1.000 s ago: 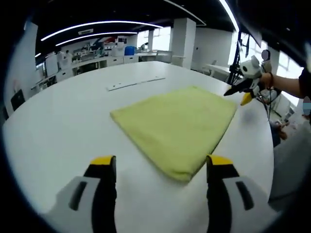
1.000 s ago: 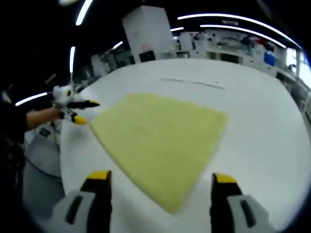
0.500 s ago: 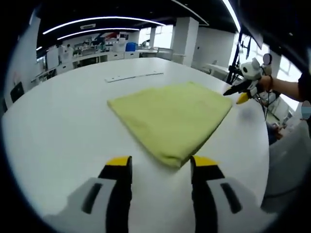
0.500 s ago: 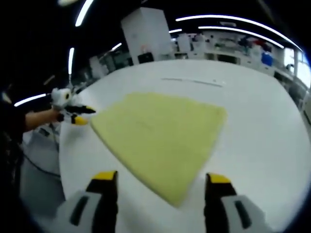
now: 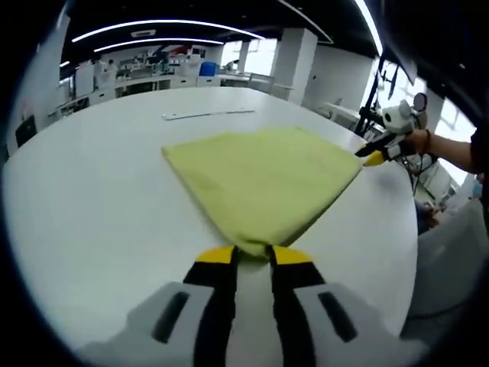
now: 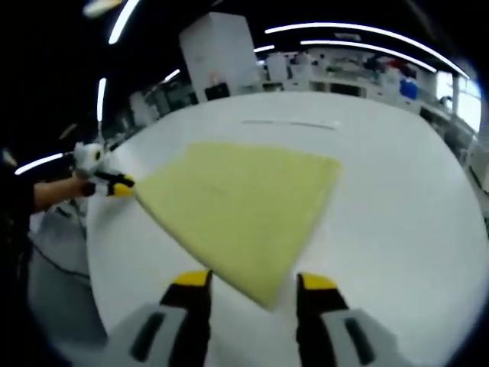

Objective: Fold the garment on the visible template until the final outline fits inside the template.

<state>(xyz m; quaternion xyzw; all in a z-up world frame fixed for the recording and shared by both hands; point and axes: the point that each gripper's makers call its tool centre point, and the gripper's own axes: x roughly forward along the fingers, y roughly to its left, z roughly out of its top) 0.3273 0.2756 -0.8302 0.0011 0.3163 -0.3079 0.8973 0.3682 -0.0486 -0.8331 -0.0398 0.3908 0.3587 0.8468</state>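
Note:
A folded yellow cloth (image 5: 260, 172) lies flat on the round white table (image 5: 92, 199). In the left gripper view my left gripper (image 5: 253, 256) has its yellow-tipped jaws drawn together on the cloth's near corner. The right gripper view shows it small at the cloth's left corner (image 6: 116, 186). My right gripper (image 6: 252, 281) stands open, its jaws either side of the opposite corner of the yellow cloth (image 6: 237, 206), which lies on the table between them. From the left gripper view the right gripper (image 5: 376, 155) sits at the cloth's right corner.
A thin pale strip (image 5: 206, 115) lies on the table beyond the cloth, also in the right gripper view as the strip (image 6: 290, 122). A person's hand (image 5: 447, 149) holds the right gripper past the table edge. Lab benches and pillars stand behind.
Both grippers have moved in to opposite corners of the cloth. The left jaws went from wide open to closed on the corner. The right jaws have narrowed around theirs.

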